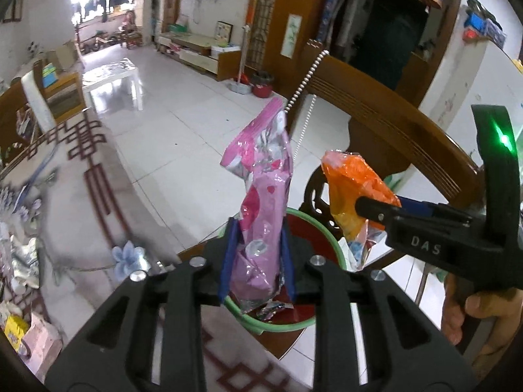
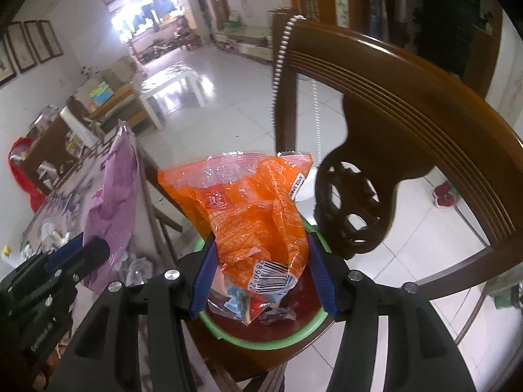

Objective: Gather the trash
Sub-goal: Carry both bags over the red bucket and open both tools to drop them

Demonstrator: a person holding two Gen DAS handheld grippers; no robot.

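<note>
My left tool [image 1: 256, 261] pinches a pink wrapper [image 1: 261, 202], long axis upright, above the green-rimmed basin [image 1: 330, 238] on the wooden chair [image 2: 408, 98]. My right tool [image 2: 261, 274] clamps an orange snack bag [image 2: 258, 215], mouth up, over the same basin, where crumpled scraps [image 2: 278, 315] lie partly hidden. The desk [image 1: 75, 176] beyond is blurred.

Basin [image 2: 294, 339] on chair seat [image 2: 228, 352]; tabletop [image 1: 81, 196] left; both wrappers [image 1: 261, 228] [image 2: 258, 215] above basin; chair back [image 2: 408, 98] behind.
</note>
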